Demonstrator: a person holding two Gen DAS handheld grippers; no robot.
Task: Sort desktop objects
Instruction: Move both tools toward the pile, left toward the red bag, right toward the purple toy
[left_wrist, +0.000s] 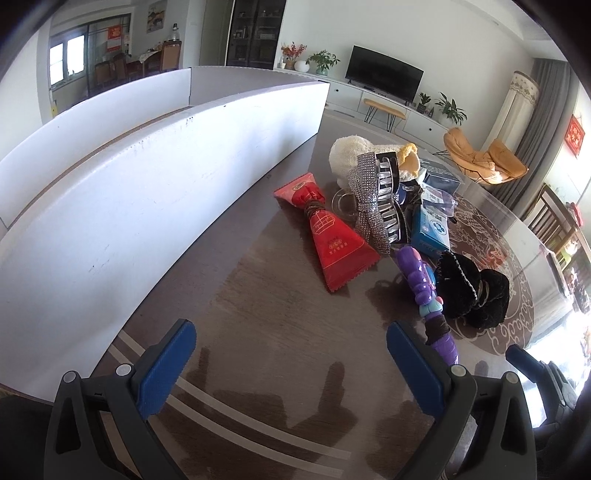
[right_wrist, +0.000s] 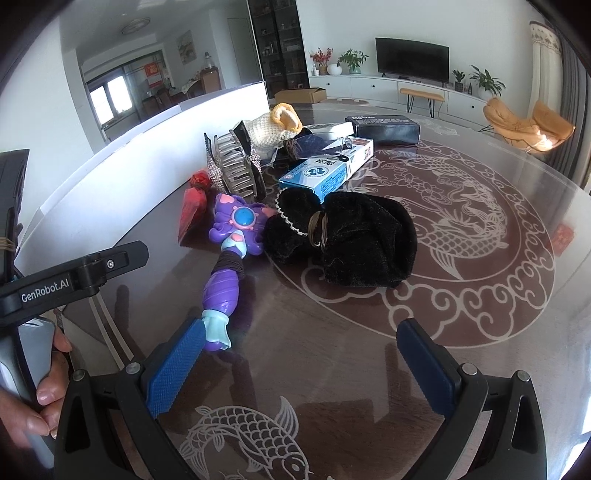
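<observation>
The left gripper (left_wrist: 291, 365) hangs low over bare table with its blue pads spread wide and nothing between them. The right gripper (right_wrist: 301, 362) is equally wide and empty, its left pad just beside the pale-blue foot of the purple toy wand (right_wrist: 229, 251), though whether pad and foot actually touch cannot be told.

Outward from the jaws lies the unsorted heap on the glass-topped table (right_wrist: 480, 332). The wand stretches from the right gripper toward the pile, its round head resting against the black velvet pouch (right_wrist: 354, 240). Beyond them stand the rhinestone hair claw (left_wrist: 376, 206), the red sachet (left_wrist: 332, 240) tied at its waist, the blue-and-white box (right_wrist: 321, 177), a dark case (right_wrist: 384, 129) and a cream knitted piece (left_wrist: 351, 155). The white box (left_wrist: 147, 177) runs along the left of the heap (presumably where sorted things go, though its inside is hidden).

The likely step is a first pick, and the wand is nearest. To do it well, the right gripper should swing left and straddle the ribbed purple handle across its width, not the flared foot, which would slip from the pads. Lowering until the pads flank the handle's thickest part before closing should give a firm hold. The lift should go straight up, so the head comes clear of the pouch without dragging it. The left gripper is best kept clear of the path to the box.
</observation>
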